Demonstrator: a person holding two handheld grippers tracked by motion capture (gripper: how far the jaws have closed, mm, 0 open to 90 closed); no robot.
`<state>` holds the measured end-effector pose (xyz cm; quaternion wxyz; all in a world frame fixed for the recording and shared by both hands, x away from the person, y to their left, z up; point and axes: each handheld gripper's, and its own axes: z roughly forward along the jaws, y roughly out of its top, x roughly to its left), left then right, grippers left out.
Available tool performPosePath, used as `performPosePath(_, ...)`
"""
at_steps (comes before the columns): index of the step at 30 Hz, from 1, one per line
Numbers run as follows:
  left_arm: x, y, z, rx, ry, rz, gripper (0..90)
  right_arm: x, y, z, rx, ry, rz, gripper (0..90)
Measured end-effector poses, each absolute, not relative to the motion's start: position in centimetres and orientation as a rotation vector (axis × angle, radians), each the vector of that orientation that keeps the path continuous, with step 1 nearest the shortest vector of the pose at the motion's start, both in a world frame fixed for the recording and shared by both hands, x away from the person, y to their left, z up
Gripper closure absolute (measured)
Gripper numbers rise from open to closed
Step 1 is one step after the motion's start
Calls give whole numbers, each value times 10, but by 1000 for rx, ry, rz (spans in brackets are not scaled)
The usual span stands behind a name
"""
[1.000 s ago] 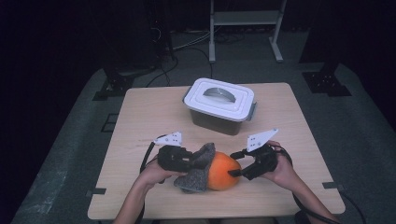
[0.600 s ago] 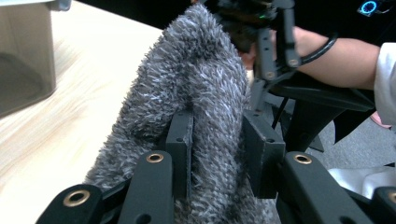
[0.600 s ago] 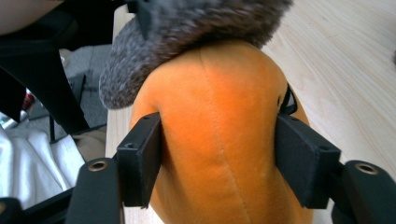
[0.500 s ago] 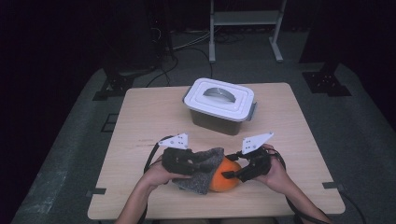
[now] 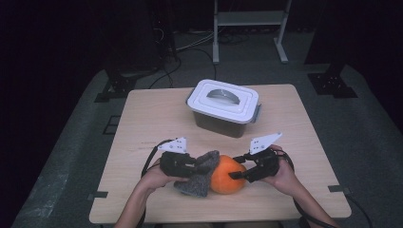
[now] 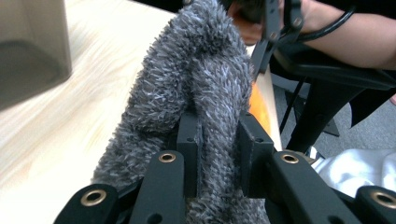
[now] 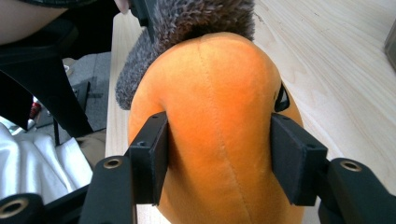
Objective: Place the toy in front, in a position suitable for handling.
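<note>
Right gripper view: the orange plush toy (image 7: 215,135) sits between the fingers (image 7: 149,154) of the right gripper (image 7: 219,158), which have just been closing; both pads press into its sides at about half their opening. In the left gripper view, the left gripper (image 6: 217,156) has its fingers (image 6: 189,149) clamped nearly together on a fold of the grey fuzzy cloth (image 6: 196,88), which drapes beyond the fingertips and against the toy.

Hazards, as a judgement:
- Soft stuffing yields. If the right fingers squeeze off-centre, the toy may squirt forward out of the grip.
- Only a fold of cloth is pinched. A sharp pull may strip it from the fingers.
- Both items rest near the counter (image 5: 157,118) edge closest to the person; a slip there may drop them to the floor.
- The lidded white box (image 5: 223,107) stands well beyond both fingertips, so it is unlikely to be struck.
</note>
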<state>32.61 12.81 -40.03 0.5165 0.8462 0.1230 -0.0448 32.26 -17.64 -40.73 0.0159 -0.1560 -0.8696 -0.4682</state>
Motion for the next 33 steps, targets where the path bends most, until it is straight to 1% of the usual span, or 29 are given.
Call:
performPosePath(2,320,120,-389,2025,248,-93,737,320,-172,-407,-456,-2725,-1456,429)
performPosePath(3,320,120,-389,2025,248,-93,737,320,-172,-407,-456,-2725,-1456,429)
performPosePath(5,313,107,-375,2028,186,-62,736,313,-163,-407,-398,-2755,-1458,435)
performPosePath(6,313,107,-375,2028,186,-62,736,313,-163,-407,-398,-2755,-1458,435)
performPosePath(8,310,97,-372,2073,182,-5,736,308,-157,-406,-355,-2788,-1440,437)
performPosePath(9,310,97,-372,2073,182,-5,736,308,-157,-406,-355,-2788,-1440,437)
performPosePath(12,315,103,-379,2057,225,-26,735,302,-158,-408,-296,-2811,-1434,457)
performPosePath(14,318,108,-380,2059,249,-8,728,299,-157,-408,-267,-2819,-1433,459)
performPosePath(18,323,116,-386,2048,287,-14,725,293,-152,-407,-207,-2854,-1414,459)
performPosePath(22,327,121,-391,2023,332,-52,723,291,-149,-407,-191,-2867,-1408,459)
performPosePath(27,326,117,-392,1997,315,-107,725,291,-148,-407,-188,-2871,-1401,459)
performPosePath(28,323,112,-391,1990,285,-143,724,290,-147,-407,-179,-2874,-1395,457)
performPosePath(33,321,111,-389,2023,271,-116,725,288,-148,-407,-161,-2889,-1388,458)
